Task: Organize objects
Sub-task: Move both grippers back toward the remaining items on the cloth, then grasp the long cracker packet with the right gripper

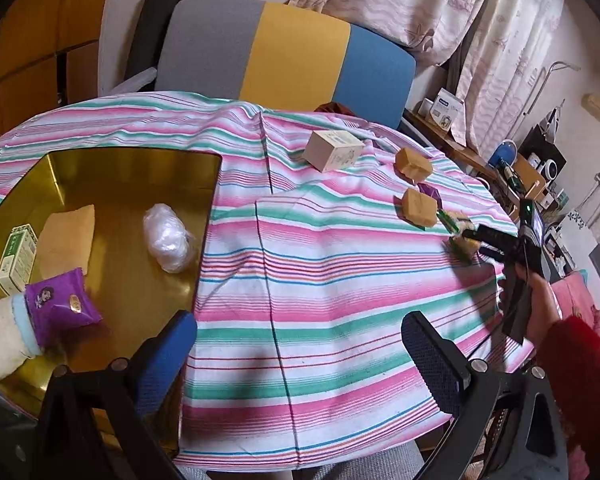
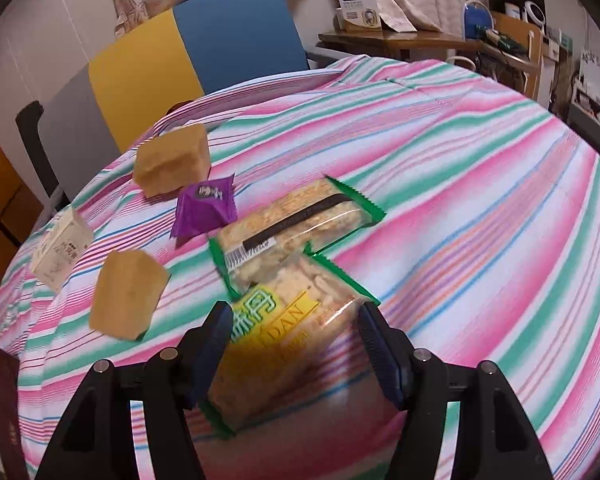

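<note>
Left wrist view: the left gripper hangs wide open and empty over the striped cloth. The gold tray, at 9 o'clock, already holds several items. At 3 o'clock the right gripper reaches the snack packs.

Right wrist view: the right gripper is partly open, its pads astride the near cracker pack but apparently not pressing it. A second pack lies at 12 o'clock, overlapping it. A good grip likely means sinking lower, centring, then squeezing gently so the crackers survive and the neighbour stays put.
</note>
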`<state>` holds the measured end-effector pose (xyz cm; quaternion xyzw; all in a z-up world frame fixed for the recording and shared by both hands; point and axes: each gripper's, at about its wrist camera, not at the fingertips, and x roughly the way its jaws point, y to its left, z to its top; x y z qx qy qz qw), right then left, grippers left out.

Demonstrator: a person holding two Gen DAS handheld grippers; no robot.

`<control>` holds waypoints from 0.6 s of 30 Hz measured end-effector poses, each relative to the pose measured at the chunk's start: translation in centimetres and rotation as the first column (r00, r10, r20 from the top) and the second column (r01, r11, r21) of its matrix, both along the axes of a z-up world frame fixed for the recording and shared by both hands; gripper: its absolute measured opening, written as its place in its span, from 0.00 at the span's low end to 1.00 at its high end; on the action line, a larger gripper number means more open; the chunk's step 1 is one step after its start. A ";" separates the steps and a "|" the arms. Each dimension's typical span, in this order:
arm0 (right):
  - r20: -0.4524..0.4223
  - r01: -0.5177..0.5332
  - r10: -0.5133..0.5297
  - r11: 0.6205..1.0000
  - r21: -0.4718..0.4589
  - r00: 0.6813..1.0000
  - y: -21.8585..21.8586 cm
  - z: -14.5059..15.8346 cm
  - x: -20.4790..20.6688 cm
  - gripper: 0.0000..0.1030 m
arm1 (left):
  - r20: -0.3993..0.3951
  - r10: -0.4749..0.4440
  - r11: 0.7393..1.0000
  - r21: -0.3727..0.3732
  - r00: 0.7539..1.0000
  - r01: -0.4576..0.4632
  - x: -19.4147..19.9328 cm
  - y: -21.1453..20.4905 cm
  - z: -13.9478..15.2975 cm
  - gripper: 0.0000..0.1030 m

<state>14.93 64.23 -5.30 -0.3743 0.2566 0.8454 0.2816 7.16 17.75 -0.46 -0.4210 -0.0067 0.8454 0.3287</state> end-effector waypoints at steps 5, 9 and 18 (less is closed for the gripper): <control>-0.047 -0.155 0.153 0.986 -0.058 0.987 -1.4 -0.4 -1.5 0.65 | 0.004 -0.005 1.000 -0.012 1.000 0.005 0.3 0.4 -0.3 1.00; -0.053 -0.322 0.320 0.946 -0.031 0.946 -6.3 -0.6 -2.4 0.64 | 0.013 -0.008 1.000 -0.011 1.000 0.008 0.3 0.7 -0.6 1.00; -0.142 -0.527 0.525 0.849 0.026 0.839 -13.2 1.7 -2.4 0.64 | 0.018 -0.022 0.999 -0.030 1.000 0.023 0.5 1.3 -1.1 1.00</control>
